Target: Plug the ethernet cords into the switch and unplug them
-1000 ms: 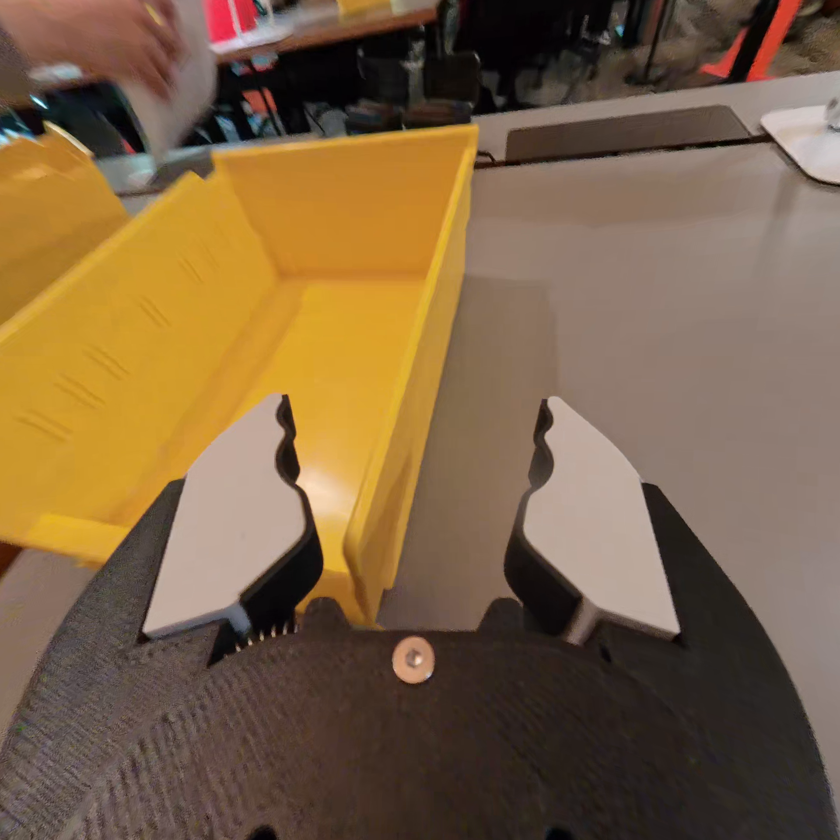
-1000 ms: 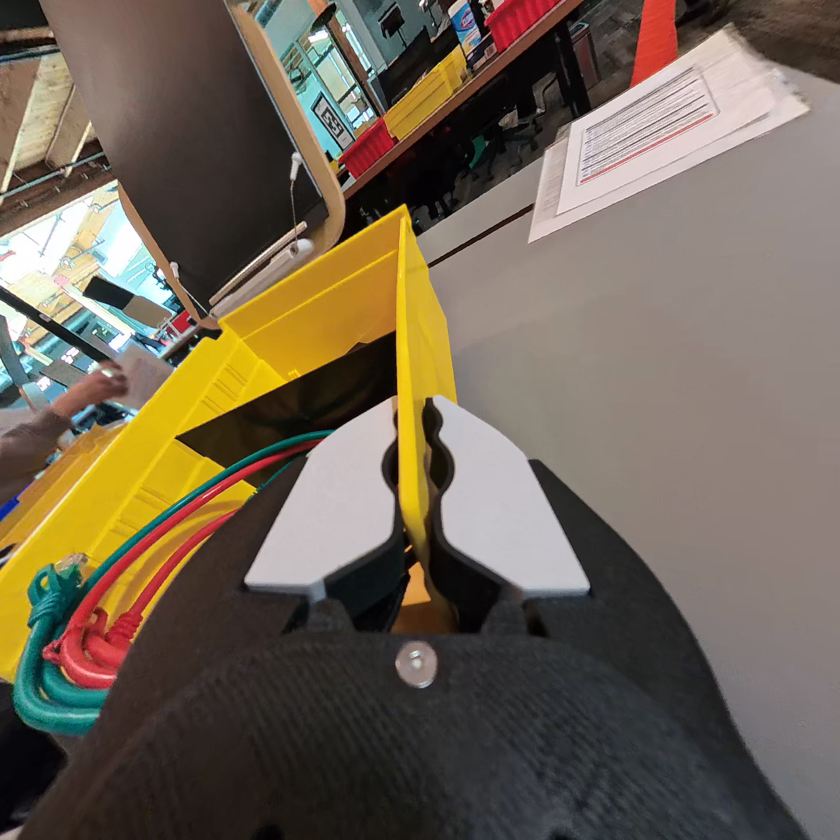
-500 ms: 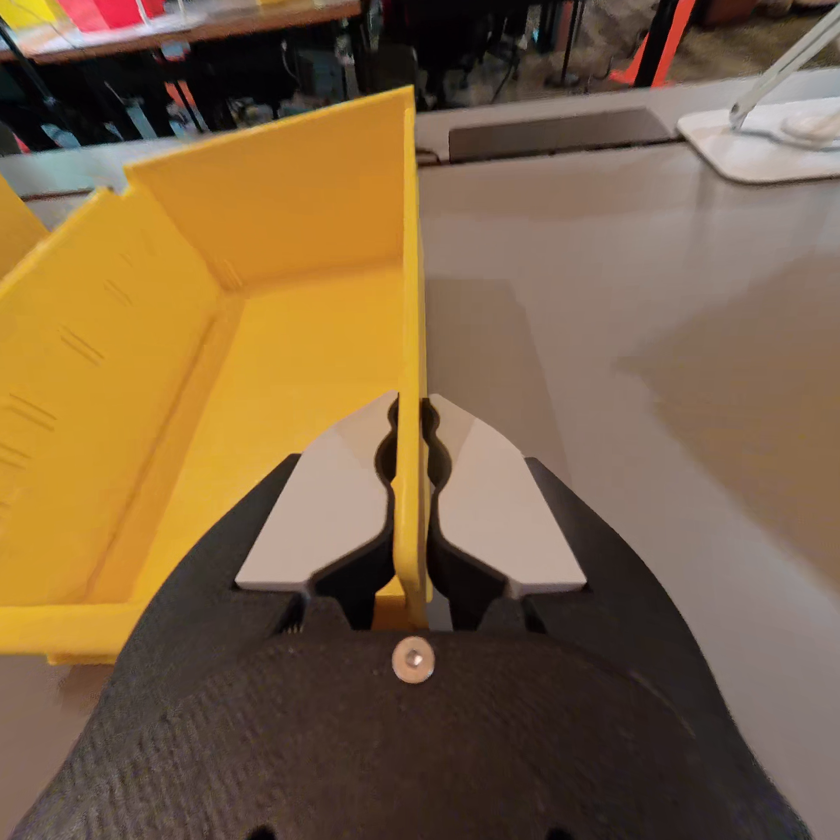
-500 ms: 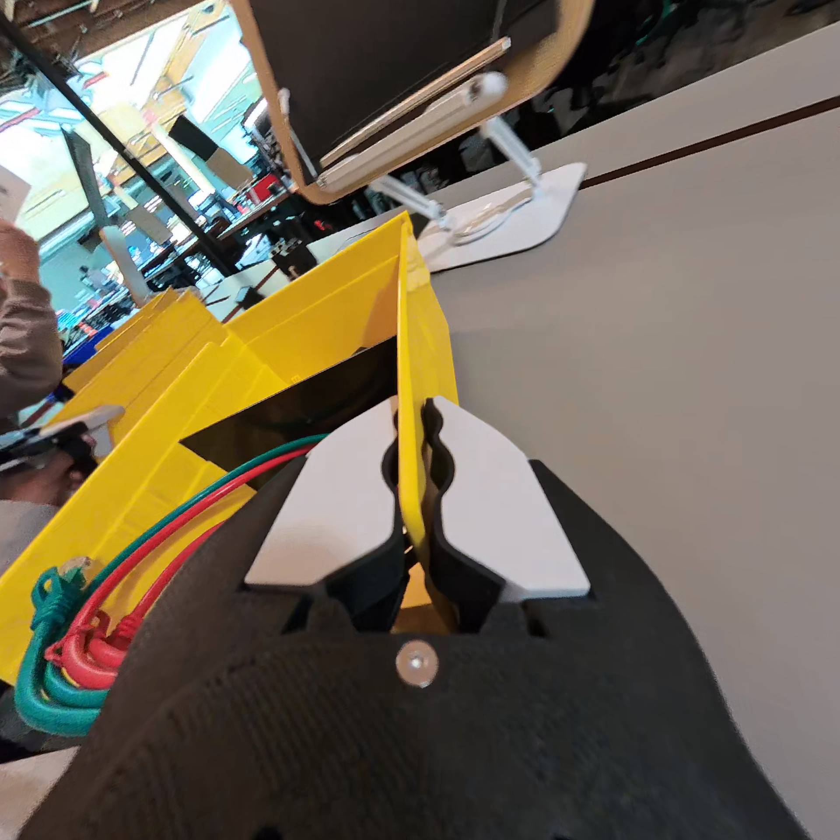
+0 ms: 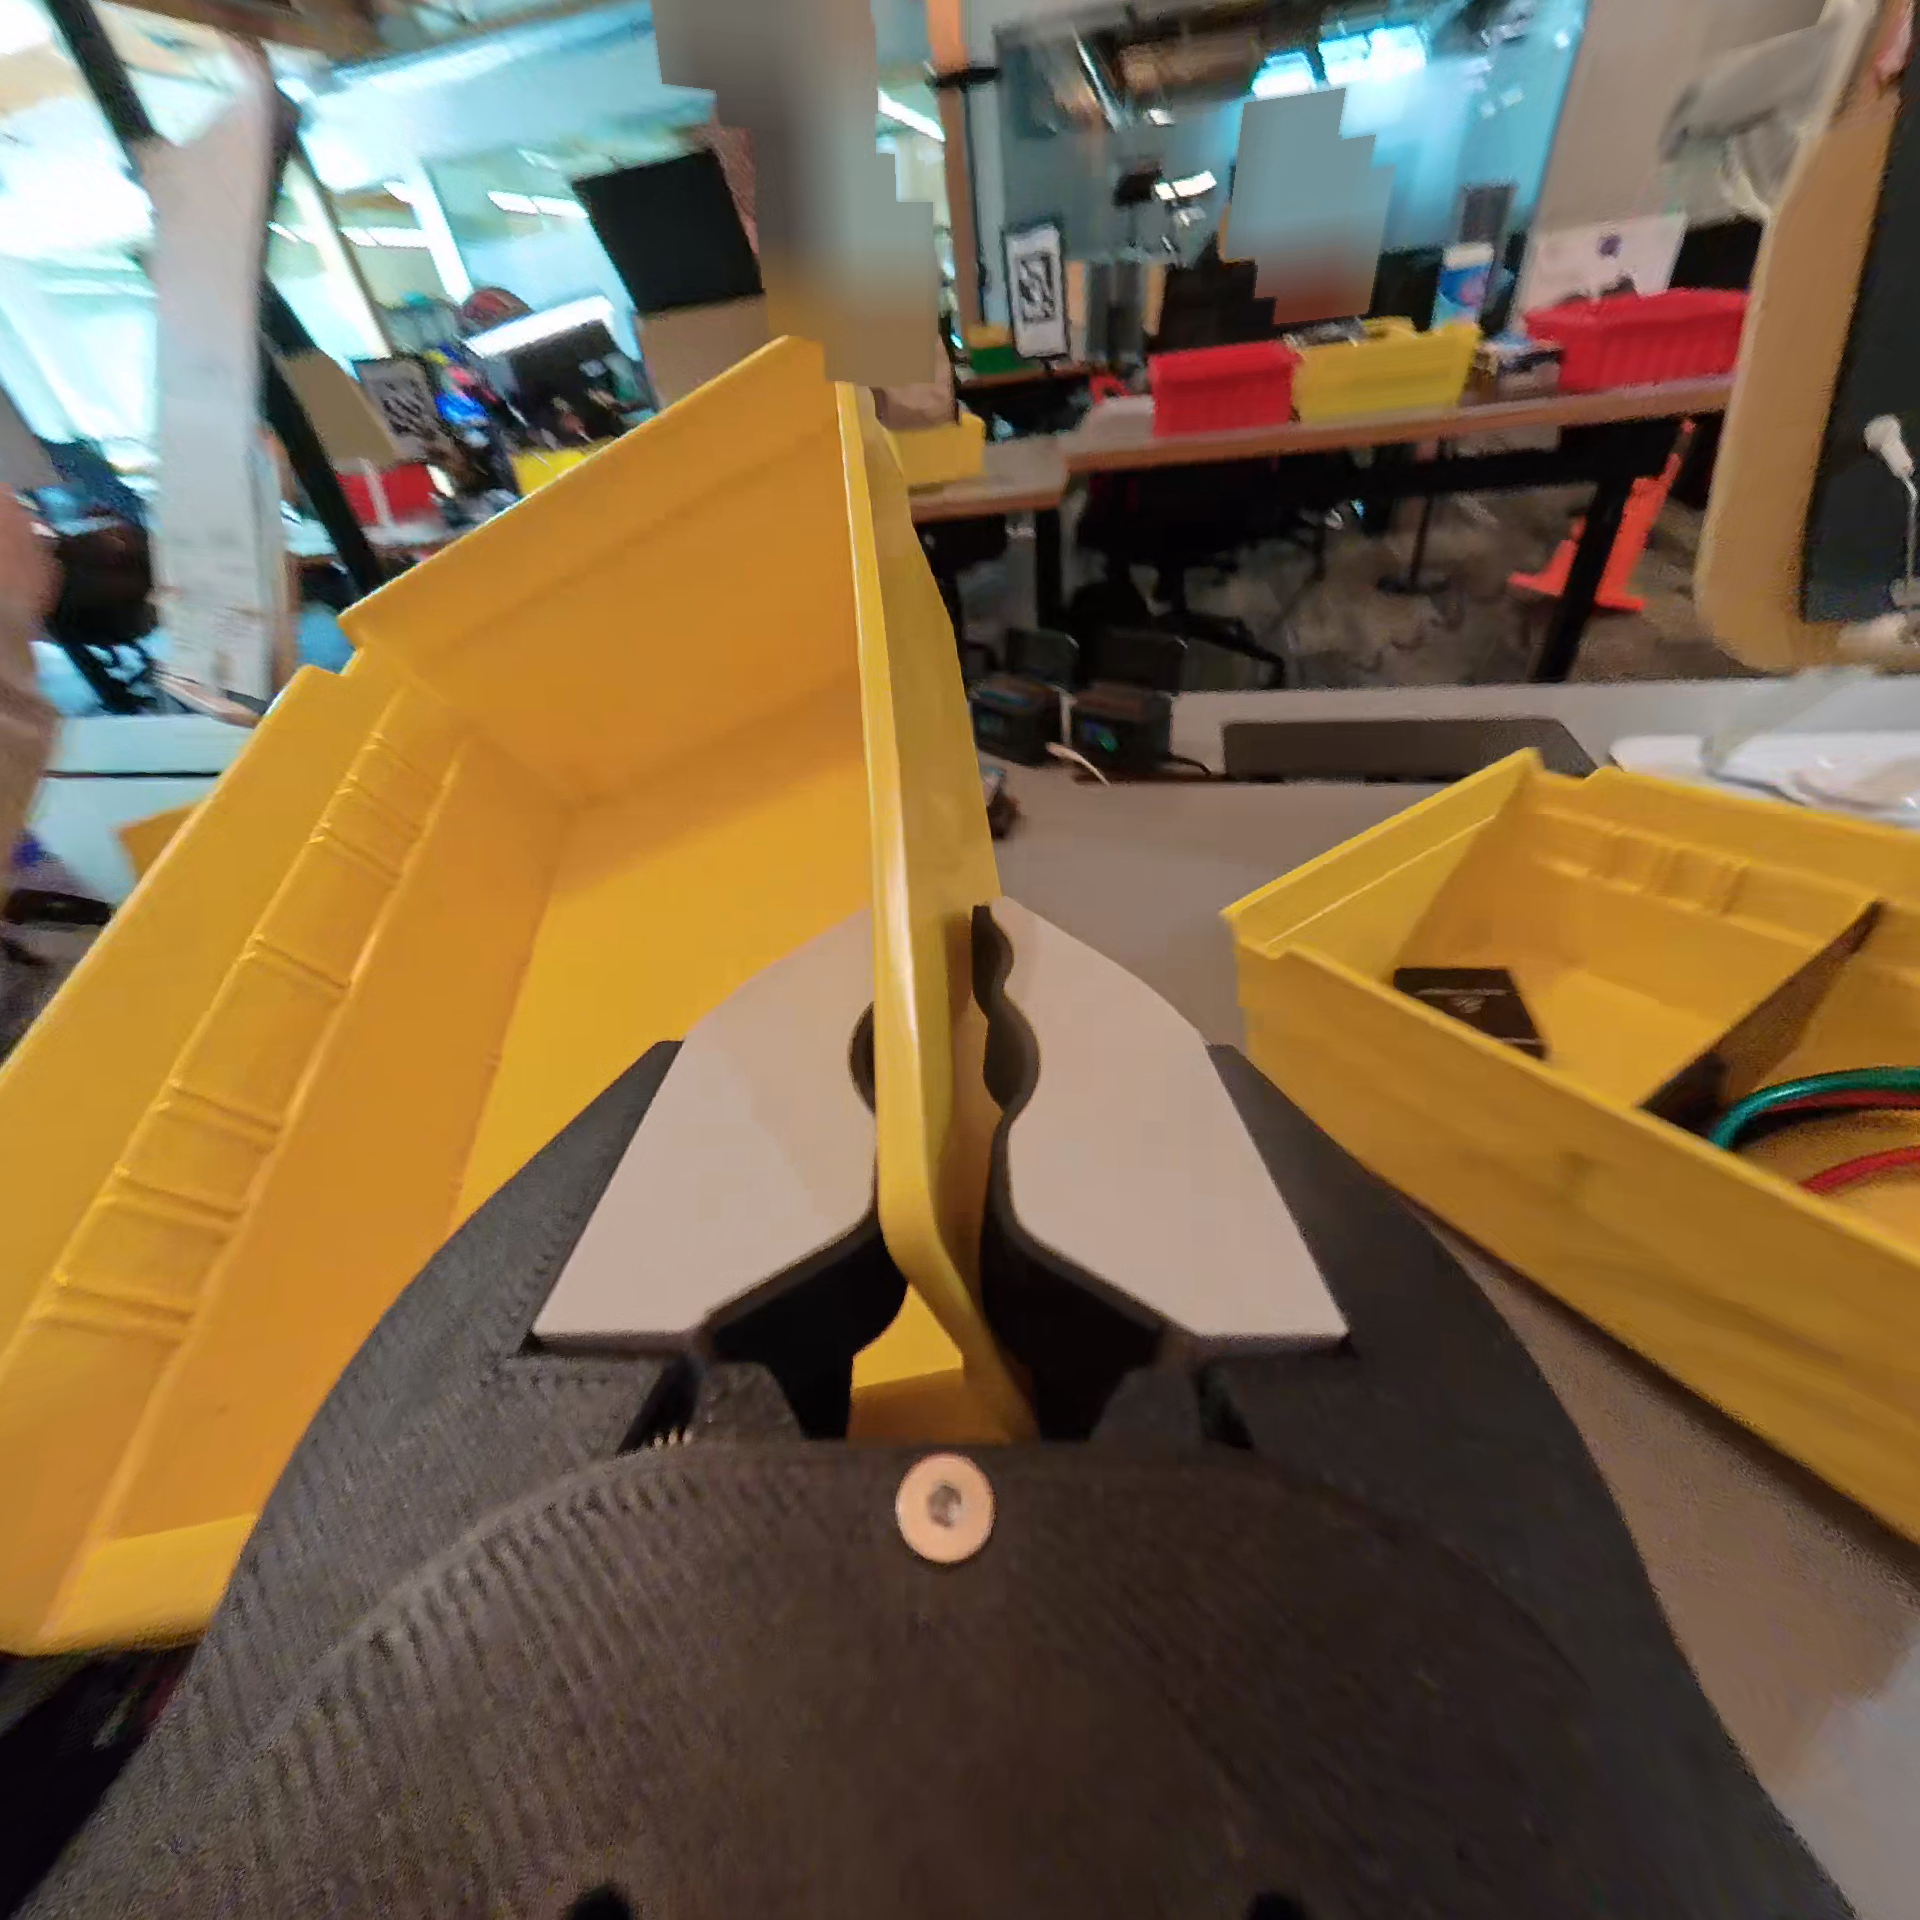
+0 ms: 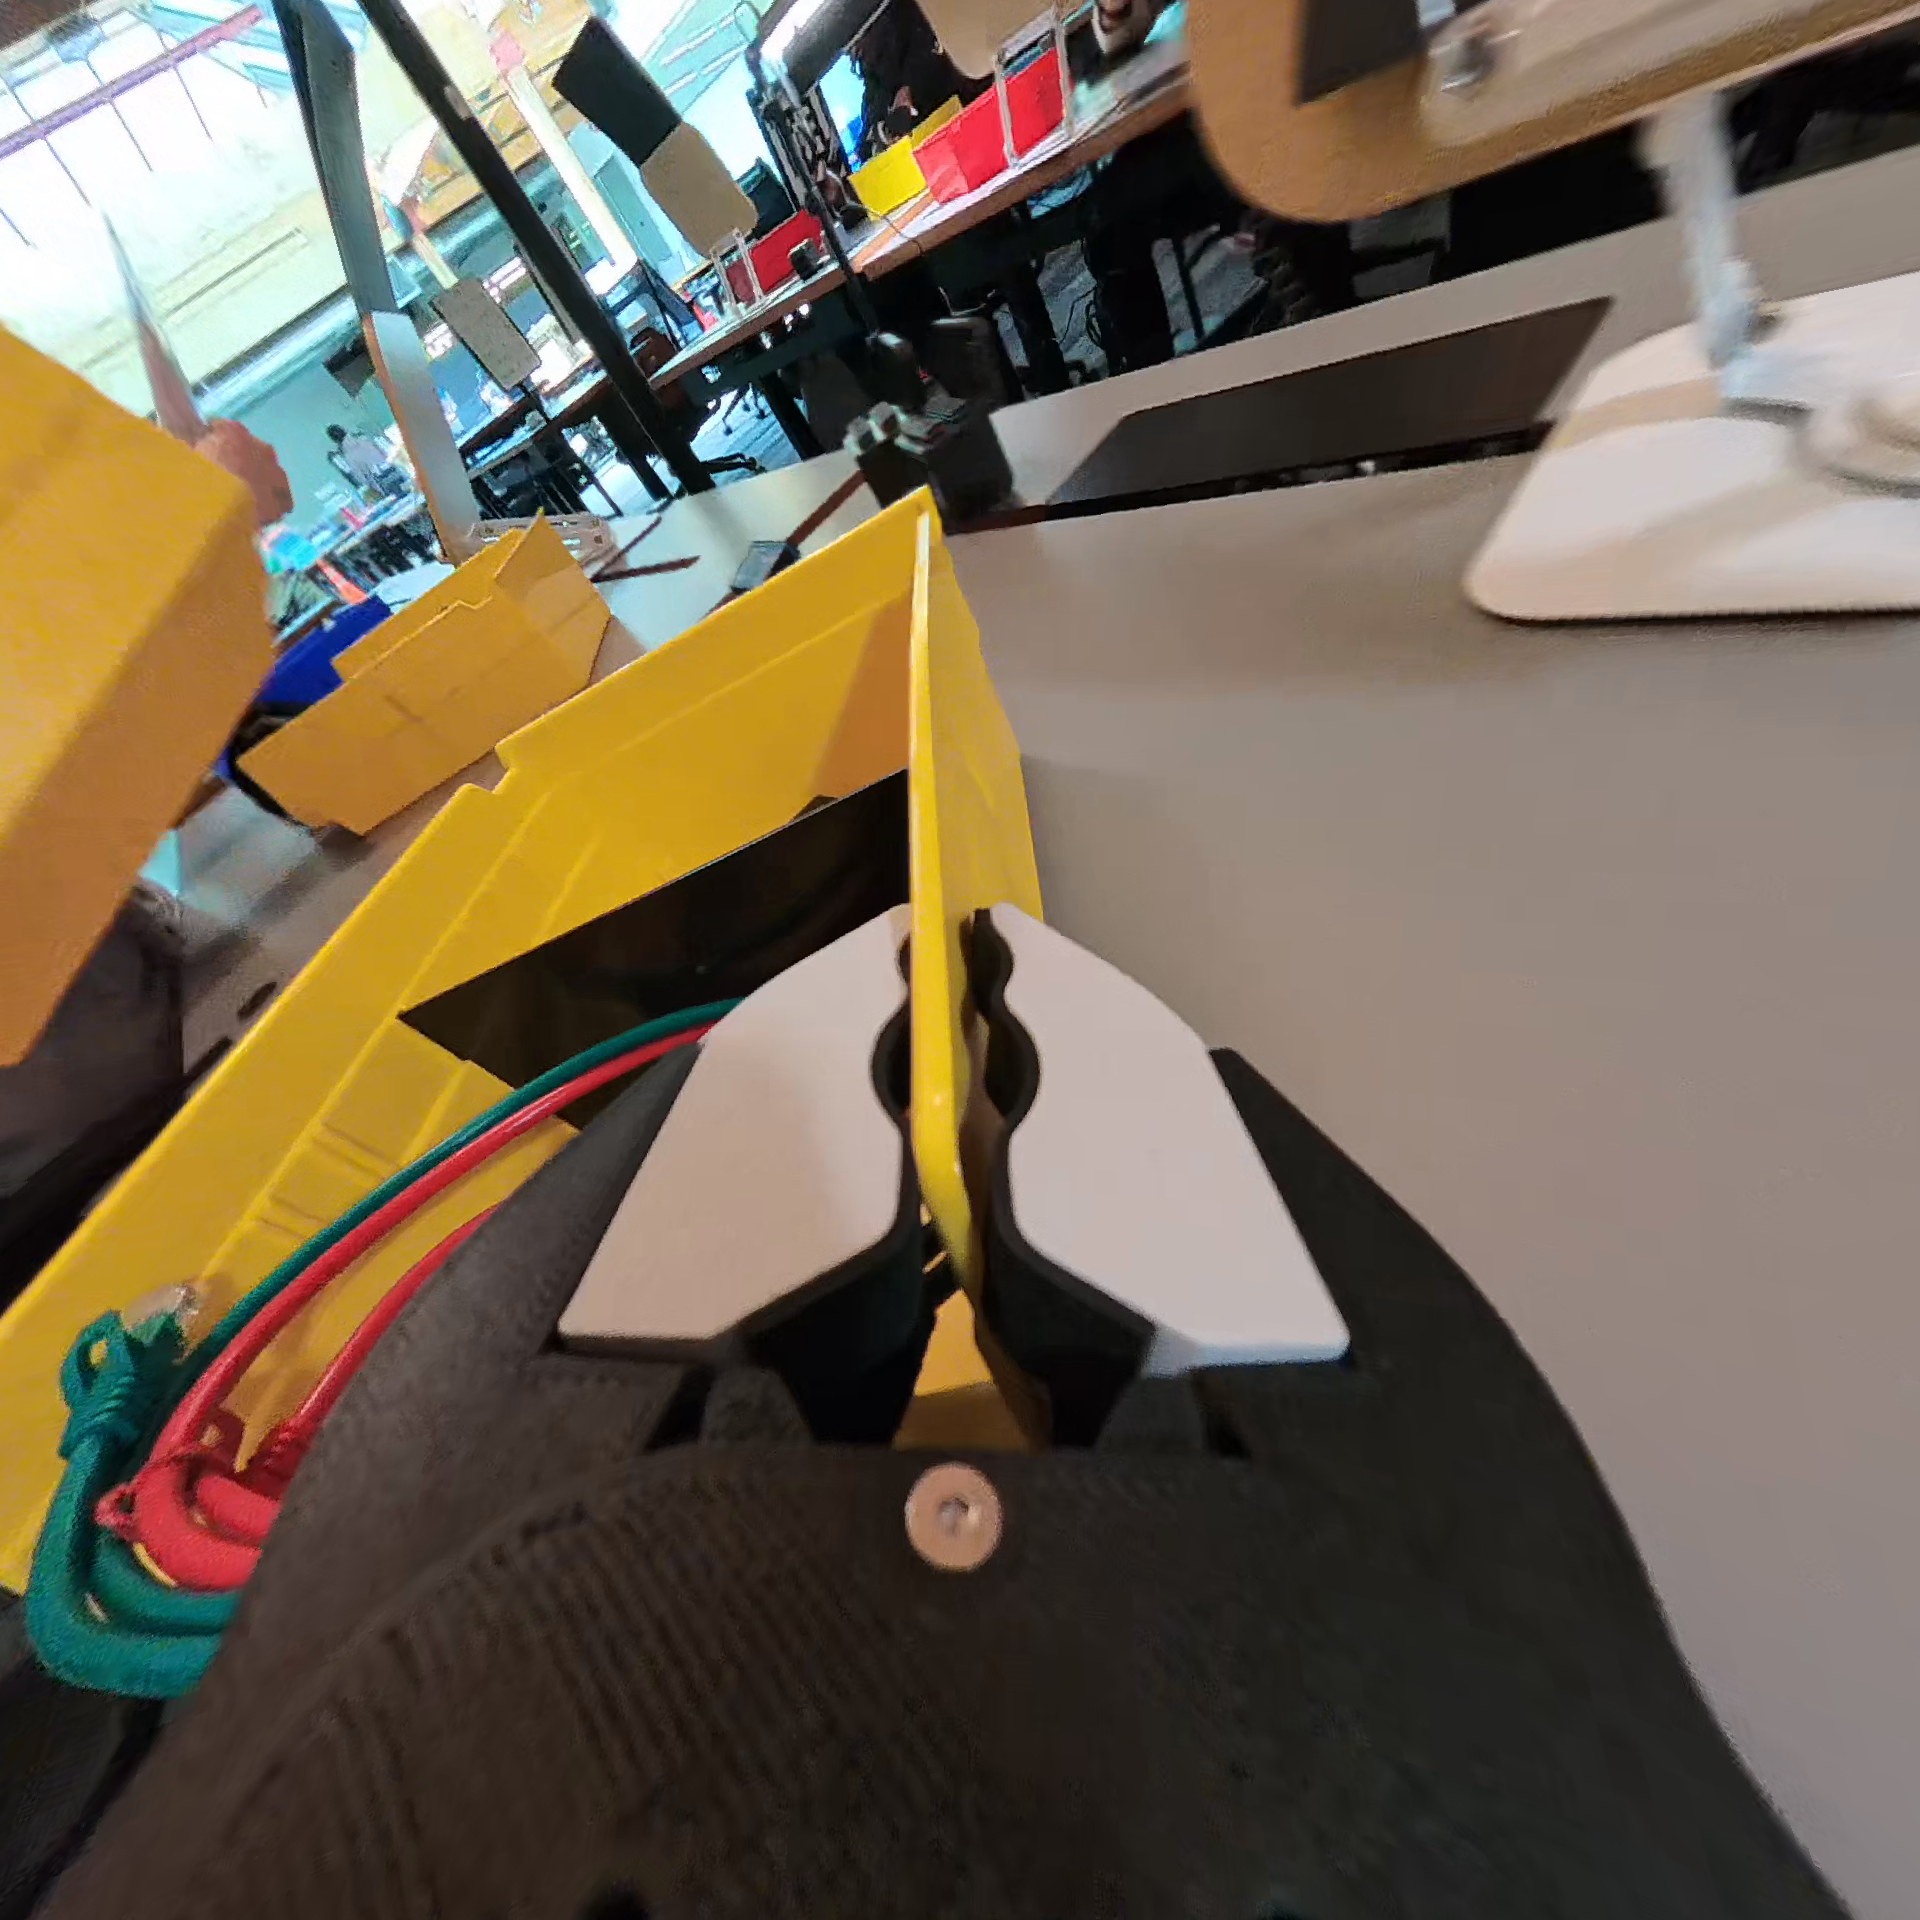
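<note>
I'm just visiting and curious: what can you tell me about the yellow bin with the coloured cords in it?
The yellow bin looks like glossy moulded plastic, open-topped, with ribbed walls. A black divider crosses it. Green cords and red cords lie coiled in its near part. The right tool is shut on its thin right wall. It sits on the grey table.

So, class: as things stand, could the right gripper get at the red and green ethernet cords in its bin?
Probably not yet. The right gripper has its jaws shut on the yellow bin's side wall; the coiled ethernet cords lie inside, left of it, uncovered. It would need to release first.
</note>
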A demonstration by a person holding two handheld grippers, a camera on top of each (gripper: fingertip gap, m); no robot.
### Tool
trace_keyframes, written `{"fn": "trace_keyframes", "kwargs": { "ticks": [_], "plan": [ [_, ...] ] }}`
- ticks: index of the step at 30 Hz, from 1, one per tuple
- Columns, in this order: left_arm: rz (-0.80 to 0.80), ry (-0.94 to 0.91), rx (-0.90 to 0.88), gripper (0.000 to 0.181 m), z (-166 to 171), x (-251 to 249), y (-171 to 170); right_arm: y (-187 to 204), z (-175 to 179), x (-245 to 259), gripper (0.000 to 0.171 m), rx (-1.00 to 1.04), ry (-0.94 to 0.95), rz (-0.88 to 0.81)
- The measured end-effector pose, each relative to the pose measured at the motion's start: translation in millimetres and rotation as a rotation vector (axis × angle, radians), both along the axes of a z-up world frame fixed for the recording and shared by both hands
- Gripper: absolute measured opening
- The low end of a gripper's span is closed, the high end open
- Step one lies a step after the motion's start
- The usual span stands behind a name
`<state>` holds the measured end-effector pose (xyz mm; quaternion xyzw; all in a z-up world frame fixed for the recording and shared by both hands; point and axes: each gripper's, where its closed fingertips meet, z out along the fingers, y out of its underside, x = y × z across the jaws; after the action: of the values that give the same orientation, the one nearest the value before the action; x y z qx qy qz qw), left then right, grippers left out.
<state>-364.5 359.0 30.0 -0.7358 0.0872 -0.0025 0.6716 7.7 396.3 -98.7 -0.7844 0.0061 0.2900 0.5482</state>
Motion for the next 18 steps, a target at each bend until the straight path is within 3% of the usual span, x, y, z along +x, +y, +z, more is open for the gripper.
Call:
{"fn": "trace_keyframes", "kwargs": {
  "ticks": [8,10,12,14,18],
  "plan": [
    [0.089,0.047,0.098,0.009,44.9,-30.6,-30.3,39.0,-16.7,-146.1,0.011,0.021,0.032,-0.210],
    [0.077,0.032,0.113,0.009,48.5,-31.1,-31.9,38.8,-13.8,-178.5,0.023,-0.005,0.060,-0.204],
    [0.062,0.011,0.122,0.009,50.6,-30.0,-32.3,37.8,-8.5,-216.8,0.034,-0.017,0.059,-0.099],
    [0.046,-0.010,0.127,0.009,51.8,-27.7,-32.1,33.9,-4.2,-253.6,0.058,-0.022,0.031,0.057],
    [0.008,-0.037,0.125,0.009,52.7,-20.0,-31.6,27.6,8.0,-281.0,0.050,-0.030,0.008,0.191]
  ]
}}
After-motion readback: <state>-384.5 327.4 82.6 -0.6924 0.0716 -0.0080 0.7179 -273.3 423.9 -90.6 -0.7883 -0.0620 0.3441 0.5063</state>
